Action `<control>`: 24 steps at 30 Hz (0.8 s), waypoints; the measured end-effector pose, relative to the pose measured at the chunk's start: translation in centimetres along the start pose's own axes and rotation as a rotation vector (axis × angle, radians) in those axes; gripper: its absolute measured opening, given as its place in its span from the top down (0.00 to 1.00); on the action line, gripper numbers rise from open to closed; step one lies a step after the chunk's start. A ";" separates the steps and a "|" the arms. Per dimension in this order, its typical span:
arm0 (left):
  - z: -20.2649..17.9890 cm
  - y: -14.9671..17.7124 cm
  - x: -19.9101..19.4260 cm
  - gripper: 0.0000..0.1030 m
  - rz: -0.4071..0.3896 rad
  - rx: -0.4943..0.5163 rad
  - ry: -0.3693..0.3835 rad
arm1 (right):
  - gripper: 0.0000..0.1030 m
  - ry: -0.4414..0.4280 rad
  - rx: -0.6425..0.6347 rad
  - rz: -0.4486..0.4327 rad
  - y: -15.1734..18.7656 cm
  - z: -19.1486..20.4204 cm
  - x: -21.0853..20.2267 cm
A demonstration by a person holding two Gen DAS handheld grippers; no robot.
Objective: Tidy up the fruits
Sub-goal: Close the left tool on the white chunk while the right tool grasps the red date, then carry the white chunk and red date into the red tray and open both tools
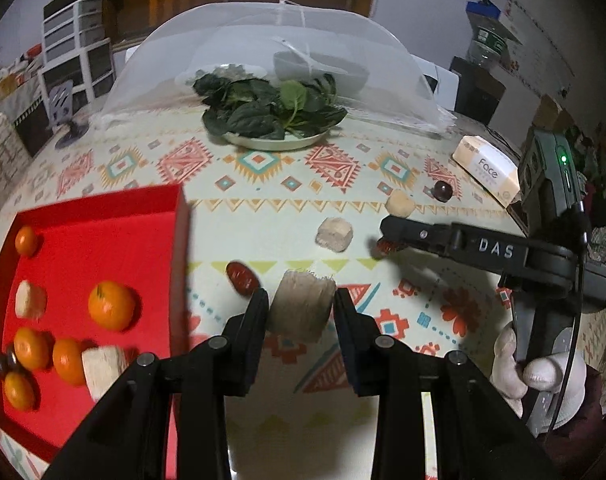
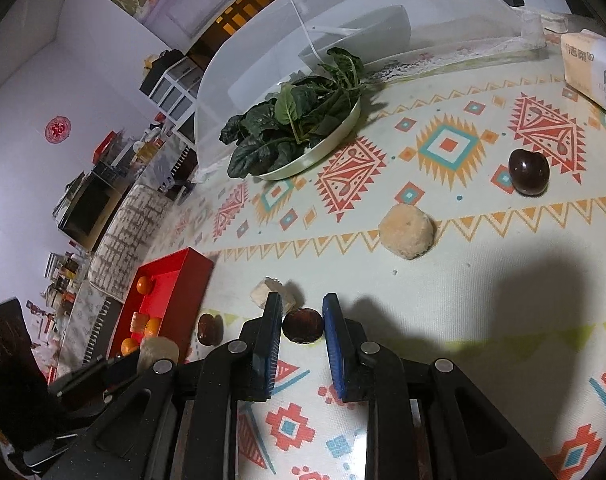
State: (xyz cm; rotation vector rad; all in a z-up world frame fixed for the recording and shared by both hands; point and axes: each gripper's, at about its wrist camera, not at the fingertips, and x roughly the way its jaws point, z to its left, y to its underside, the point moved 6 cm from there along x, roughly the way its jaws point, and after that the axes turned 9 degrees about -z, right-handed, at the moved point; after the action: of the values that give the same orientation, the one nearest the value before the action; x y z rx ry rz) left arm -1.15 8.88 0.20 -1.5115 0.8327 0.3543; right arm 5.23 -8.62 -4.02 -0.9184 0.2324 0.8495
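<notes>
My left gripper (image 1: 301, 300) is shut on a pale fibrous sugarcane chunk (image 1: 301, 310), held above the patterned tablecloth just right of the red tray (image 1: 103, 220). The tray holds several small oranges (image 1: 111, 304), two pale chunks (image 1: 30, 298) and dark fruits. A red date (image 1: 242, 276) lies beside the tray. My right gripper (image 2: 302, 312) is closed around a dark red date (image 2: 302, 326) on the cloth; it also shows in the left wrist view (image 1: 387, 240). Two more pale chunks (image 1: 335, 234) (image 2: 407, 236) and a dark round fruit (image 2: 529, 170) lie on the cloth.
A plate of green leaves (image 1: 275, 114) stands mid-table in front of a white mesh food cover (image 1: 263, 52). A tissue box (image 1: 489, 170) lies at the right edge. Shelves and clutter stand beyond the table on the left.
</notes>
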 end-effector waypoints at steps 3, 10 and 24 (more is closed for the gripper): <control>0.2 0.5 -0.4 0.68 0.000 -0.012 -0.005 | 0.78 0.007 -0.001 -0.001 0.0 -0.1 0.0; -0.6 1.0 -1.4 0.68 -0.013 -0.019 0.014 | 0.78 0.040 -0.014 -0.011 0.0 -0.5 0.0; -1.7 1.6 -3.3 0.68 -0.039 -0.041 0.044 | 0.78 0.094 -0.135 -0.035 0.3 3.3 -3.6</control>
State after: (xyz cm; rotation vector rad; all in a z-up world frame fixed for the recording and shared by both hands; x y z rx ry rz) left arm -4.96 8.36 1.48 -1.5768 0.8339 0.3115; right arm 2.06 -7.92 -0.34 -1.0875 0.2419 0.7977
